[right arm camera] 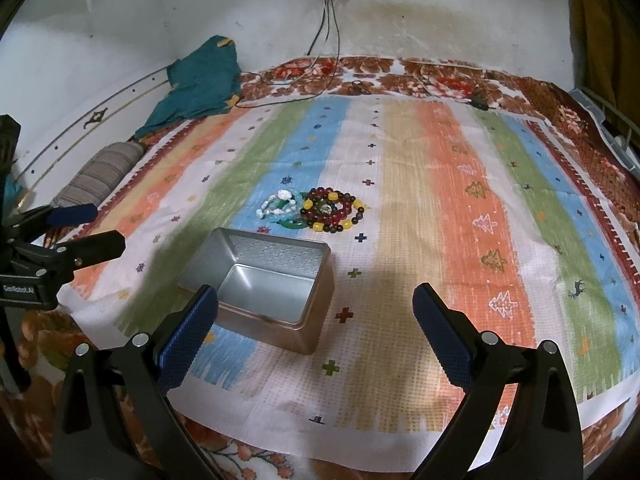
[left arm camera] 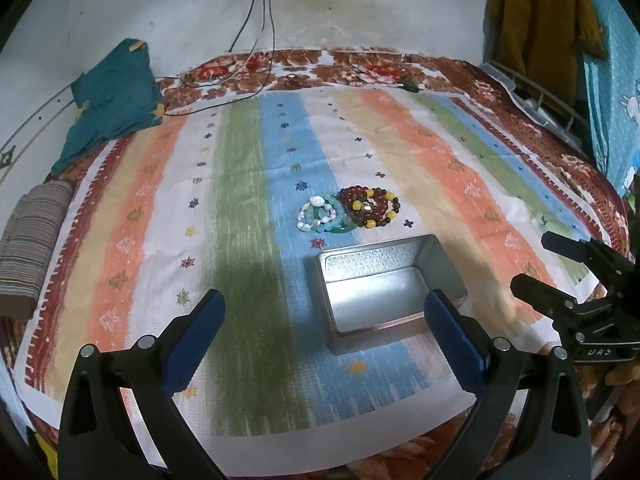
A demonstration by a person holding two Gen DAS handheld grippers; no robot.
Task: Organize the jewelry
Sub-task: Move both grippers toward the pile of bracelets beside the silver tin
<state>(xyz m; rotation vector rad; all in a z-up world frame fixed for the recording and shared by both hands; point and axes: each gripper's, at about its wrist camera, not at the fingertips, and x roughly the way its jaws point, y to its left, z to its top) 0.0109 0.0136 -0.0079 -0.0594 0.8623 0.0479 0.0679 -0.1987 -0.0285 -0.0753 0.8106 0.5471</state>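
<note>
Beyond the empty metal tin (left arm camera: 390,286) on the striped cloth (left arm camera: 240,200), the beaded bracelets (left arm camera: 348,210) lie touching in a cluster, apparently light, limp and slippery, best pinched across one strand, while left gripper (left arm camera: 326,330) and right gripper (right arm camera: 316,326) both hover with jaws spread, holding nothing.

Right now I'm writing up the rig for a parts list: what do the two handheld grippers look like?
Both match: the left gripper and right gripper have black plastic bodies with angular arms, silver round bolt heads at the pivots, and blue ridged pads lining the jaws. The right gripper's body carries white lettering that seems to read "DAS"; the left gripper's reads roughly "GenRobot.AI". No cables or sleeves show.
</note>
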